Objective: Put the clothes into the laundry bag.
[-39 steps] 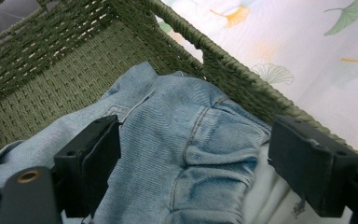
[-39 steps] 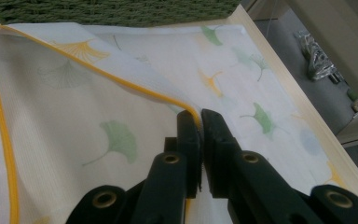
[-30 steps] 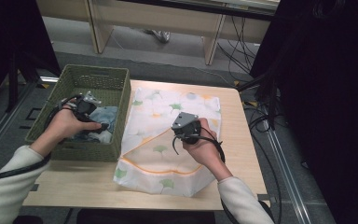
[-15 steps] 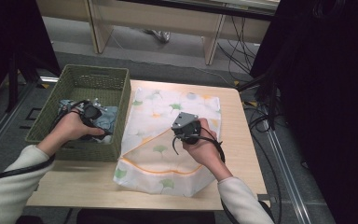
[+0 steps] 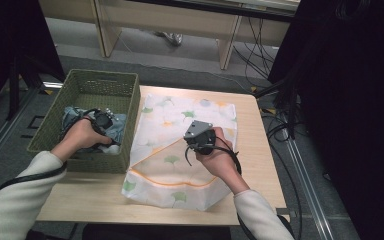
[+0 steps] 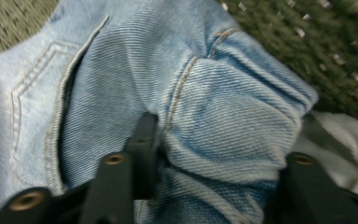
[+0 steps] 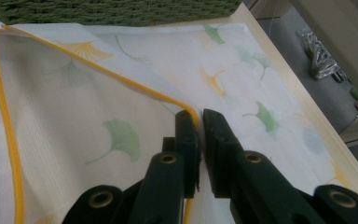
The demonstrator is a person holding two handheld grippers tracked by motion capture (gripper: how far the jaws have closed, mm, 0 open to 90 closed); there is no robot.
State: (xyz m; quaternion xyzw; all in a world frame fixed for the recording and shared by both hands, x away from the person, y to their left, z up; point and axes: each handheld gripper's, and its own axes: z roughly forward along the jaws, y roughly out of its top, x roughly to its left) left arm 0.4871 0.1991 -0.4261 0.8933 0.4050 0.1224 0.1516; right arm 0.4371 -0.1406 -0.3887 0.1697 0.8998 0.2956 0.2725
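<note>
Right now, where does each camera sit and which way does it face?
High view: above the person's side, looking forward and down on the table; both forearms, left gripper, right gripper.
Left gripper view: rides that gripper, facing into the basket at the jeans; its jaws have just been closing on a denim fold.
Right gripper view: along jaws shut on the laundry bag.
Shared: basket, bag.

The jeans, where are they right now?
In the high view the jeans lie in the green basket at table left, the left gripper closing on a fold.

No legible text or labels anywhere.
</note>
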